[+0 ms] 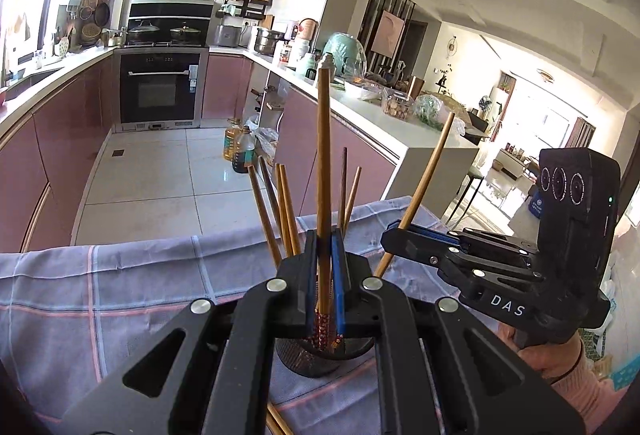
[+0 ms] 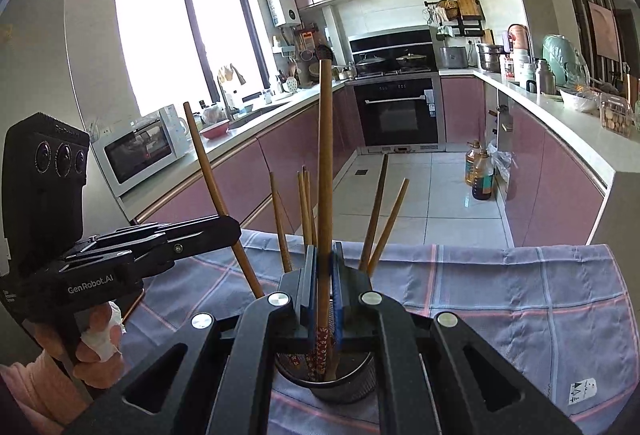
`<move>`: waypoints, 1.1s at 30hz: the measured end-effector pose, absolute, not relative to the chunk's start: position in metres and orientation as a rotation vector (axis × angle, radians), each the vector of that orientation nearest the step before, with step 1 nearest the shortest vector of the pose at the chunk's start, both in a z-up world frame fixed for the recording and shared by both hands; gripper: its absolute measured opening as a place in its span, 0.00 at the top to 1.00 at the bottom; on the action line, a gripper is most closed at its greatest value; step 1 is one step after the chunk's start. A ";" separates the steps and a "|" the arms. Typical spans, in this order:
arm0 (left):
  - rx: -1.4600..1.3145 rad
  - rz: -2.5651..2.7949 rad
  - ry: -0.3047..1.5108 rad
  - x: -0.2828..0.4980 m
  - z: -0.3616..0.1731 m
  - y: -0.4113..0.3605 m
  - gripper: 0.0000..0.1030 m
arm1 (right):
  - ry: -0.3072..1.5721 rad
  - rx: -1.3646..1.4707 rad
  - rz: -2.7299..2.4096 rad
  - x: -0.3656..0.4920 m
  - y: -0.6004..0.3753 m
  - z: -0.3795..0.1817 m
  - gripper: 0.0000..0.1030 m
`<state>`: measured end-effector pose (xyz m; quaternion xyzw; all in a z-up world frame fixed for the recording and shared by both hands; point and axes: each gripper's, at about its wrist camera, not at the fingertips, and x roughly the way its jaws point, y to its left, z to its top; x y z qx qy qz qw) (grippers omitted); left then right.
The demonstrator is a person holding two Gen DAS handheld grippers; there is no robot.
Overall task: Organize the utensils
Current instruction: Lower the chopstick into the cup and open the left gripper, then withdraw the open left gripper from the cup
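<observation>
Wooden chopstick (image 1: 322, 155) stands pinched in your left gripper (image 1: 325, 255); your right gripper (image 2: 325, 267) clamps another chopstick (image 2: 325, 163), both over the mesh holder (image 2: 344, 383) on the checked cloth (image 2: 520, 295). Beyond its far edge: tiled floor (image 1: 160, 171), oven (image 2: 398, 111).

1. The right gripper (image 2: 325, 299) has its blue-padded jaws closed on a wooden chopstick (image 2: 325, 171) that stands upright.
2. The patterned lower end of the chopstick sits in a dark mesh holder (image 2: 344, 385) on the checked cloth (image 2: 500, 299).
3. More chopsticks (image 2: 306, 211) lean in the holder.
4. At the left, the left gripper (image 2: 230, 229) clamps a tilted chopstick (image 2: 218, 195).
</observation>
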<state>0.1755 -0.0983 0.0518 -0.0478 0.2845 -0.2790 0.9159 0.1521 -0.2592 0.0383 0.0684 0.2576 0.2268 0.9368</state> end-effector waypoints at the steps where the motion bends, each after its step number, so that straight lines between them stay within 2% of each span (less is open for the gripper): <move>1: -0.090 -0.574 0.590 0.176 0.050 -0.100 0.93 | 0.532 0.140 0.462 0.153 -0.259 0.036 0.94; 23: -0.042 -0.540 0.730 0.205 0.003 -0.117 0.92 | 0.661 0.153 0.401 0.178 -0.253 0.000 0.92; 33: -0.040 -0.498 0.677 0.190 0.000 -0.098 0.80 | 0.609 0.215 0.404 0.154 -0.267 0.001 0.81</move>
